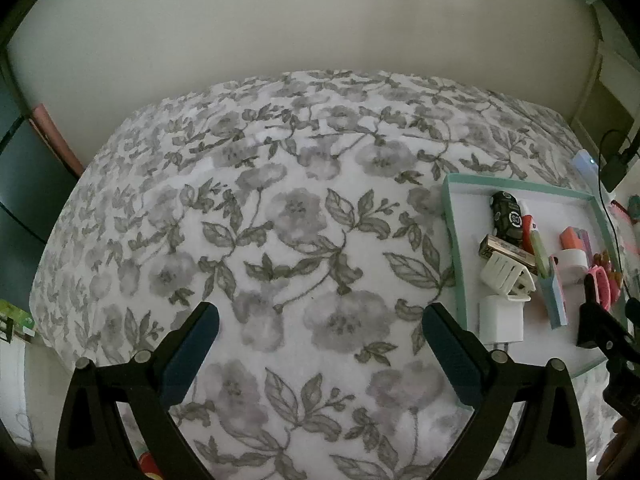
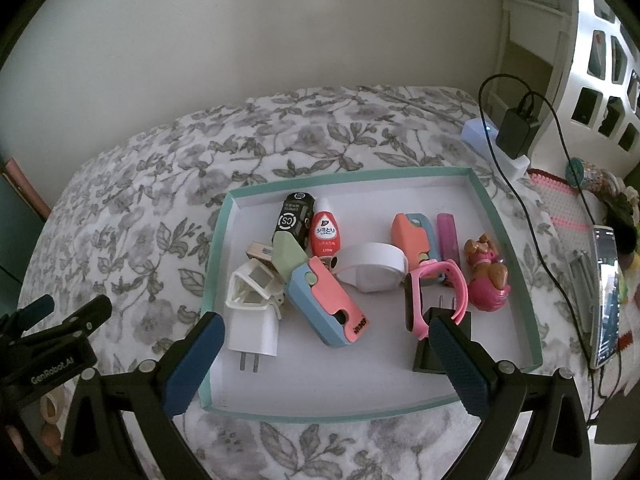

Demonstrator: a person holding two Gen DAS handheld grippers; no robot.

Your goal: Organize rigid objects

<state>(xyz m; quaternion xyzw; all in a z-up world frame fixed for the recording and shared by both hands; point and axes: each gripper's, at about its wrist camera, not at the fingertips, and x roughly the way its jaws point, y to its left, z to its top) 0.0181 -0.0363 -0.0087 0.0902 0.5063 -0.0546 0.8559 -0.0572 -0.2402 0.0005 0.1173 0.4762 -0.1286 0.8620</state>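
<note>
A shallow teal-rimmed tray point(image 2: 218, 248) lies on a floral bed cover and holds several small items: a white charger point(image 2: 253, 330), a white clip point(image 2: 250, 284), a blue-and-coral case point(image 2: 328, 304), a red-and-white bottle point(image 2: 326, 232), a black bottle point(image 2: 294, 218), a white band point(image 2: 372, 268), a pink watch point(image 2: 436, 294), a black plug point(image 2: 430, 350) and a pink toy dog point(image 2: 486, 276). My right gripper point(image 2: 326, 330) is open and empty over the tray's near part. My left gripper point(image 1: 320, 322) is open and empty over the bare cover, left of the tray point(image 1: 452, 216).
A phone point(image 2: 606, 296) lies at the right, with a black cable and adapter point(image 2: 516, 130) on a white power strip behind the tray. A white shelf unit point(image 2: 600, 60) stands at the far right. The floral cover point(image 1: 280, 208) stretches left to the wall.
</note>
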